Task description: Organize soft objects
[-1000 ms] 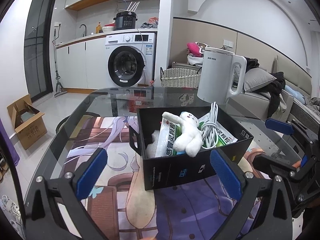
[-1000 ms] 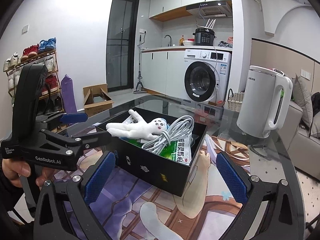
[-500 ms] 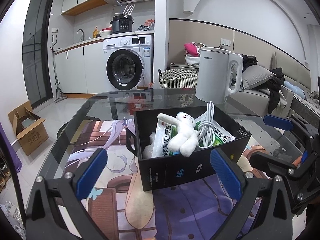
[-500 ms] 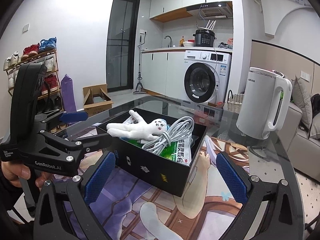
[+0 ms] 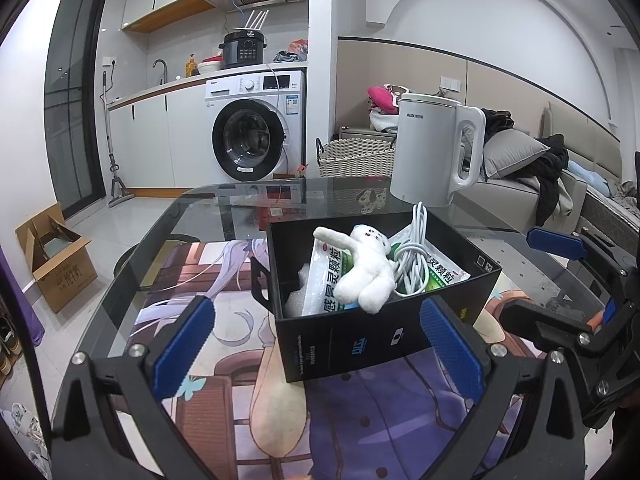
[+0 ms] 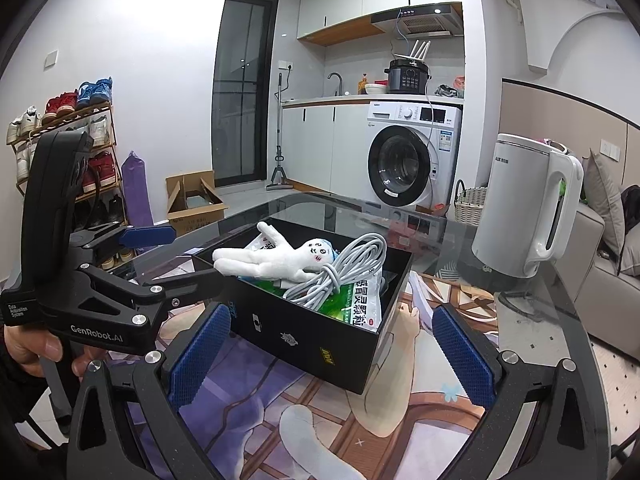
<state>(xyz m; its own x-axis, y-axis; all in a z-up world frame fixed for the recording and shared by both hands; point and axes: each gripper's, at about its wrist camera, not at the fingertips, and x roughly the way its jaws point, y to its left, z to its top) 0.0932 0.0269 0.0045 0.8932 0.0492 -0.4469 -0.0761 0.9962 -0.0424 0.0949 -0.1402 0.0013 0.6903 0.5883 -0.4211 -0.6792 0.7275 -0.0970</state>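
Both claws, left (image 5: pixel 316 344) and right (image 6: pixel 332 348), were spread, empty, low in frame before the black box (image 5: pixel 360 340) holding a white plush doll (image 5: pixel 368 268).

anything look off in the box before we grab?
Mildly. The plush toy sprawls over the medicine packets, feet hanging over the black box front edge, and the loosely coiled white cable overlaps its body. Nothing spilled or damaged. Both tongs are open and empty.

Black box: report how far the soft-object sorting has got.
Done: nothing visibly sorted; the white plush toy, the coiled white cable and the green sachets all lie in the black box. In hand: nothing; left gripper and right gripper are open. Left: everything.
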